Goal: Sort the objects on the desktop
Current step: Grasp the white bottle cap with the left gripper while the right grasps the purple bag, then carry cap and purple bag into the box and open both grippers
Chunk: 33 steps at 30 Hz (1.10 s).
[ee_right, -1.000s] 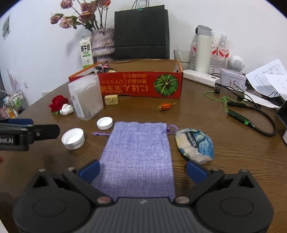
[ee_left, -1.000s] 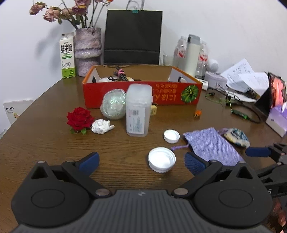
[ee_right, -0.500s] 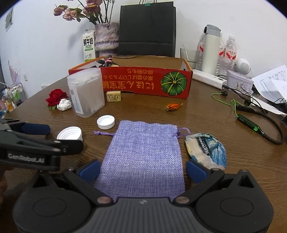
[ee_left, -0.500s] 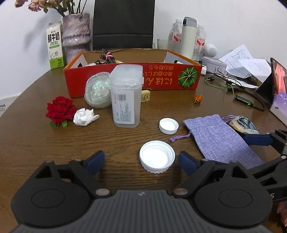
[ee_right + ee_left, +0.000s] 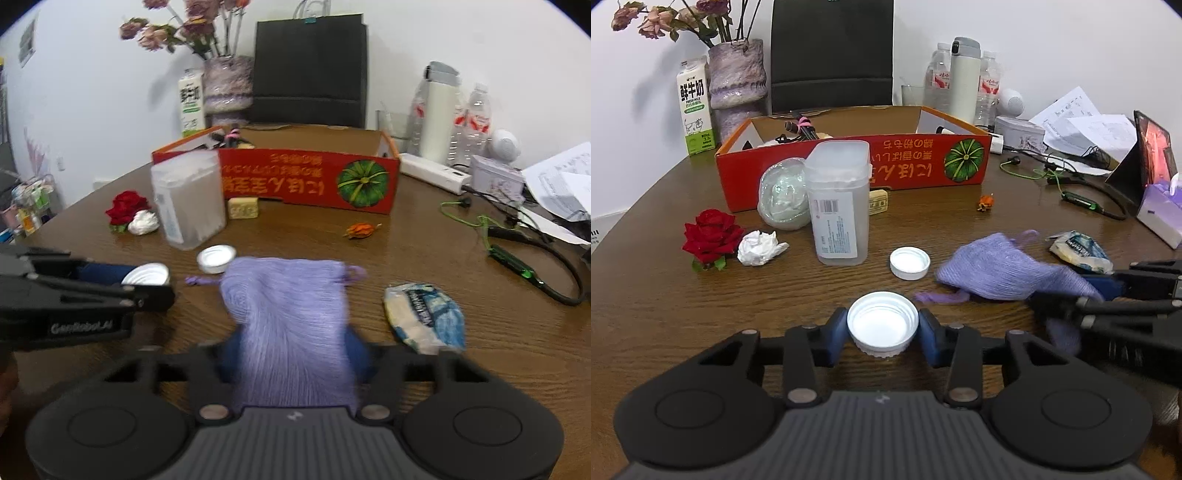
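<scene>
My left gripper point(image 5: 882, 332) is shut on a large white cap point(image 5: 882, 323) that lies open side up on the brown table point(image 5: 665, 295); it also shows in the right wrist view point(image 5: 147, 275). My right gripper point(image 5: 293, 350) is shut on the near end of a purple cloth pouch point(image 5: 288, 314), bunched and lifted off the table point(image 5: 1004, 271). A smaller white cap point(image 5: 909, 262) lies just beyond. A clear plastic jar point(image 5: 840, 201) stands upright in front of the red cardboard box point(image 5: 923, 162).
A red rose point(image 5: 711, 236), crumpled white paper point(image 5: 759, 247) and a clear wrapped ball point(image 5: 783, 194) lie left of the jar. A blue-white packet point(image 5: 424, 317) lies right of the pouch. Small orange flower point(image 5: 985, 202), cables, papers, bottles, vase and milk carton stand behind.
My left gripper closed on the large white cap. My right gripper closed on the purple pouch and bunched it up off the table.
</scene>
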Available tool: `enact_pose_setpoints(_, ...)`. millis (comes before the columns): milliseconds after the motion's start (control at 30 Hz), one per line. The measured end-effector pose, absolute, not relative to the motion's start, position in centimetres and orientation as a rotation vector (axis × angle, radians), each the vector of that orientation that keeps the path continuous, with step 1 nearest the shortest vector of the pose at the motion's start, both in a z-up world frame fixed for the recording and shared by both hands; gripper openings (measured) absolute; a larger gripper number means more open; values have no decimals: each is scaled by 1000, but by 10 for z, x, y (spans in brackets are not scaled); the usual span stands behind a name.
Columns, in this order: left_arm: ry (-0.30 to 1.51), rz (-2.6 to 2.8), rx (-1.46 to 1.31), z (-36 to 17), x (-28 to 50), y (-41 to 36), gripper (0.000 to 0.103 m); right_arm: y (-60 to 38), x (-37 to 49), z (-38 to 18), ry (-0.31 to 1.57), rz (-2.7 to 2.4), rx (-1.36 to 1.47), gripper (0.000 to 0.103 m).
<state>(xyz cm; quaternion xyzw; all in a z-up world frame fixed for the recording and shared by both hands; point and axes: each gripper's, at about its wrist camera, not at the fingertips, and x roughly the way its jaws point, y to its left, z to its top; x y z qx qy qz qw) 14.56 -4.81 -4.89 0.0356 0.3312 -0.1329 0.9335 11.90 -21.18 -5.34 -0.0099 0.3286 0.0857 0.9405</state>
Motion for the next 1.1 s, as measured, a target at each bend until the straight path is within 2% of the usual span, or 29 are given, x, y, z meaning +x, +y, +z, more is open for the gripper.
enact_pose_setpoints(267, 631, -286, 46, -38, 131, -39, 41, -221, 108, -48, 643, 178, 62, 7)
enact_pose_setpoints(700, 457, -319, -44, 29, 128, -32, 41, -212, 101, 9, 444, 168, 33, 7)
enact_pose_setpoints(900, 337, -300, -120, 78, 161, -31, 41, -206, 140, 52, 348, 164, 54, 7)
enact_pose_setpoints(1100, 295, -277, -165, 96, 214, -30, 41, -194, 204, 68, 313, 146, 78, 7)
